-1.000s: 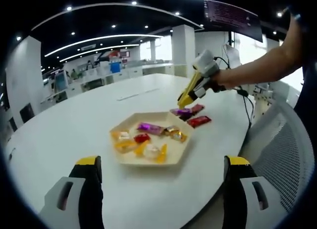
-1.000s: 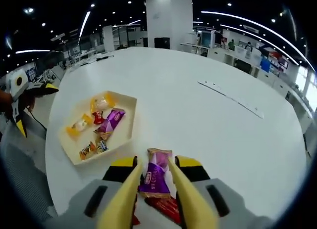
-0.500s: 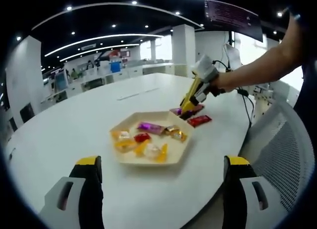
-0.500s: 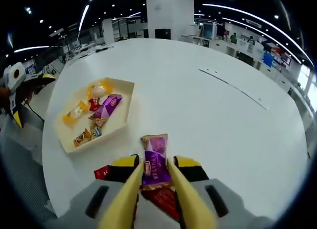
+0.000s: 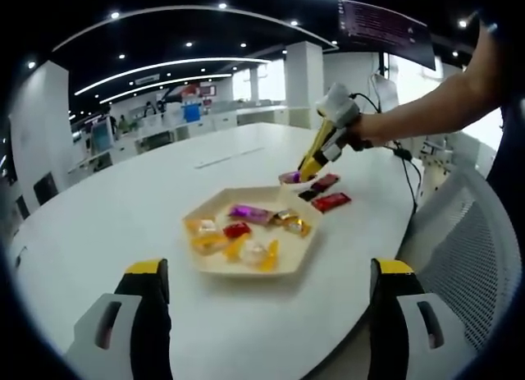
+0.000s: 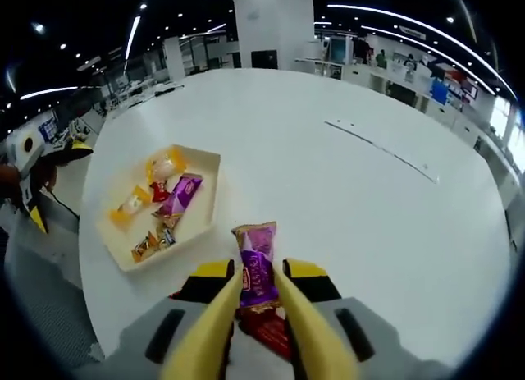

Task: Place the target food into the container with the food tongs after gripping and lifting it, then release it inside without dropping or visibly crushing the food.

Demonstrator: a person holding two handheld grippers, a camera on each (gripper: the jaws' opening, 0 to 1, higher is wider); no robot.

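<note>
A cream hexagonal tray [image 5: 212, 261] [image 6: 207, 162] sits on the white table and holds several wrapped candies, among them a purple bar [image 5: 250, 212] [image 6: 180, 193]. My right gripper [image 6: 255, 291] [image 5: 302, 171] is shut on a purple wrapped candy [image 6: 256, 267] [image 5: 290, 177], held just above the table beside the tray's far right corner. Red wrapped candies [image 5: 329, 201] [image 6: 267, 326] lie on the table beneath it. My left gripper [image 5: 267, 294] hangs open near the table's front edge, well short of the tray, with nothing between its fingers.
The round white table [image 5: 123, 208] [image 6: 328, 199] stretches far beyond the tray. A mesh chair [image 5: 476, 249] stands at the right in the left gripper view. A person's arm [image 5: 426, 109] reaches in from there. A thin strip [image 6: 381, 150] lies on the table farther off.
My right gripper has lifted the purple candy off the table, away from the red candies, and carried it slightly toward the tray. The left gripper has not moved.
</note>
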